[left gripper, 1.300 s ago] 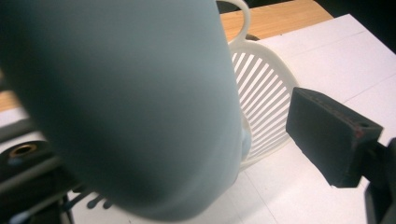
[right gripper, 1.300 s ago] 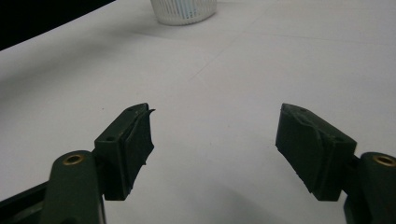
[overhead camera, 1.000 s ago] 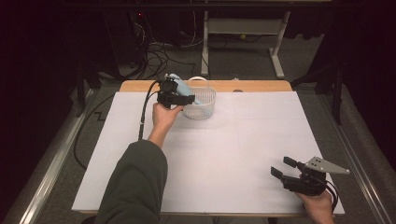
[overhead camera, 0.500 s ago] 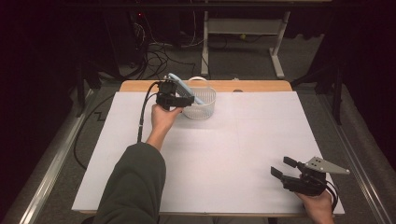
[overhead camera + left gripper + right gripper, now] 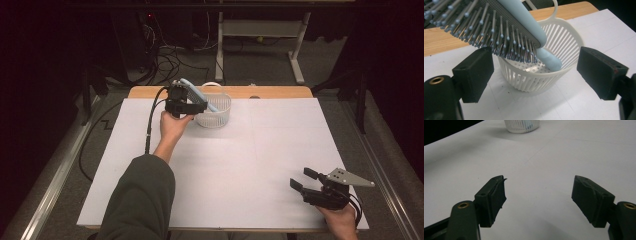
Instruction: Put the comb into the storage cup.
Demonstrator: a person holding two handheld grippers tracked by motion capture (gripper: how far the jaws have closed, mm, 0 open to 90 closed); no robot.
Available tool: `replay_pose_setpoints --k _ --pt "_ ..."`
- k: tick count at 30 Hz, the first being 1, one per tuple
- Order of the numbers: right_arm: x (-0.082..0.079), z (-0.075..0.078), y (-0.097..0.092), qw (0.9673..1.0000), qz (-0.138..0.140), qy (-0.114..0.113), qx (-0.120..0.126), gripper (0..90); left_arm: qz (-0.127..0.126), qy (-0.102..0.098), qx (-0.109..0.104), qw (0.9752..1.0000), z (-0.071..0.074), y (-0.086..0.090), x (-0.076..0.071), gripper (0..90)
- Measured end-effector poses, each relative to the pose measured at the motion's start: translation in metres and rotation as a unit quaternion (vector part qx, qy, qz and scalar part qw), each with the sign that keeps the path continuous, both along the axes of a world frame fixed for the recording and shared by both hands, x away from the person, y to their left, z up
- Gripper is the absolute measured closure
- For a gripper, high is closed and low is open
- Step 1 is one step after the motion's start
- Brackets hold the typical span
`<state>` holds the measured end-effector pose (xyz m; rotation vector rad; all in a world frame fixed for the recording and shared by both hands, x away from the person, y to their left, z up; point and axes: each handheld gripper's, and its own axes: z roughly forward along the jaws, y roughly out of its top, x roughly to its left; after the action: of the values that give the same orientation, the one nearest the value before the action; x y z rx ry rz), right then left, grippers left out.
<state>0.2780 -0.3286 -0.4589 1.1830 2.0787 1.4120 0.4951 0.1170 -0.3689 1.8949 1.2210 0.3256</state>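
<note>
Hairbrush [image 5: 524, 27] leans handle-down in basket [image 5: 544, 75], tilted toward left hand-held gripper [image 5: 534, 72], jaws wide, released. Right hand-held gripper [image 5: 306, 181] wide, well apart.

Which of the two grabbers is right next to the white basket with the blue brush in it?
The left gripper. It sits at the white basket, beside the hairbrush; the right gripper is far off.

No legible text, label or number anywhere.
</note>
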Motion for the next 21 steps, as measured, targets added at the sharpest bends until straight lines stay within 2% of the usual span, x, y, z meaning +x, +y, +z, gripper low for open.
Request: replay_pose_setpoints --k 5,7,10,13,19,21 --pt "0.0 0.0 0.0 1.0 0.0 0.0 -0.001 27.6 -0.002 -0.007 -0.001 1.0 0.004 0.002 -0.004 13.6" --pt "0.0 0.0 0.0 1.0 0.0 -0.001 -0.002 27.6 0.002 -0.02 -0.012 0.9997 0.002 0.004 -0.007 13.6" --pt "-0.001 0.001 0.0 1.0 0.0 -0.002 -0.001 27.6 0.006 -0.017 -0.016 0.9997 0.0 0.007 -0.01 13.7" --pt "-0.001 0.001 0.0 1.0 0.0 -0.002 -0.002 27.5 0.001 -0.013 -0.01 0.9999 0.0 0.009 -0.012 13.7" --pt "-0.001 0.001 0.001 1.0 -0.001 -0.001 -0.003 27.5 0.001 -0.028 -0.018 0.9995 0.003 0.012 -0.017 13.7" --pt "-0.001 0.001 0.001 1.0 -0.001 -0.002 -0.003 27.5 0.002 -0.027 -0.017 0.9995 0.002 0.014 -0.018 13.7"
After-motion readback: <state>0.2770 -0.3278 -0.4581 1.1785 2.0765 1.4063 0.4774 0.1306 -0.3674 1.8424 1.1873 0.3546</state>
